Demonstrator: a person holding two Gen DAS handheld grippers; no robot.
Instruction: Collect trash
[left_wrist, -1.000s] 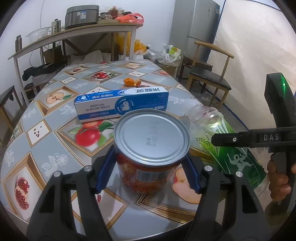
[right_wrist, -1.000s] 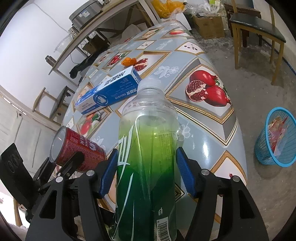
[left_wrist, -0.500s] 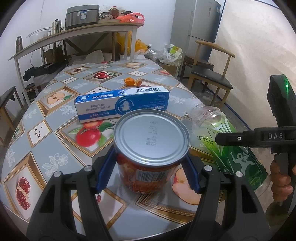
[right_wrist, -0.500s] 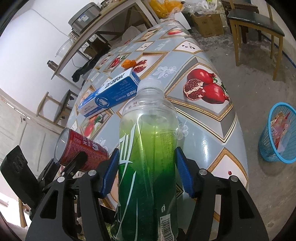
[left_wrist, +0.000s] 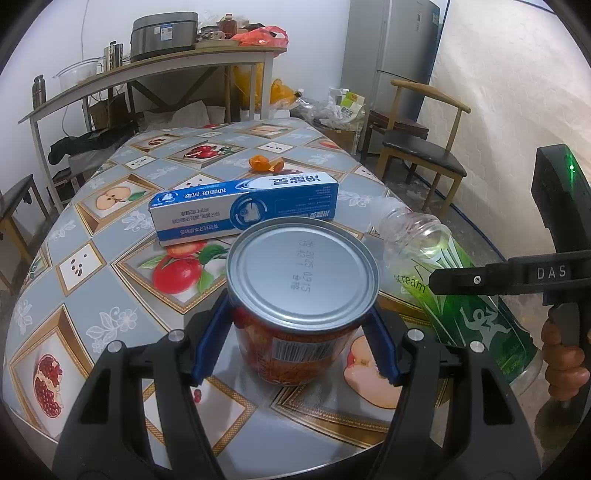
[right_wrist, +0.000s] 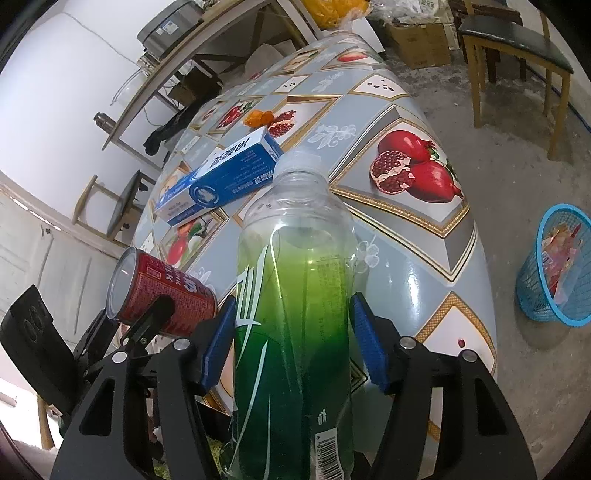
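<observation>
Finding next to nothing different in the left wrist view from a second ago: still clamping the left gripper (left_wrist: 295, 332) at a middling width on the can (left_wrist: 301, 273), pads pressing both its sides just below the rim, holding it lifted over the table (left_wrist: 74, 229) with the toothpaste box (left_wrist: 243, 206) lying beyond and the bottle (left_wrist: 472, 317) tilting in from the right. Turning to the right wrist view: likewise keeping the right gripper (right_wrist: 291, 332) closed on the green bottle at mid-body, neck pointing away between the pads, barely shifting against the background. Judging both pieces secured and merely pausing, not yet carrying them to the blue basket (right_wrist: 554, 266) standing on the floor well apart from the table
</observation>
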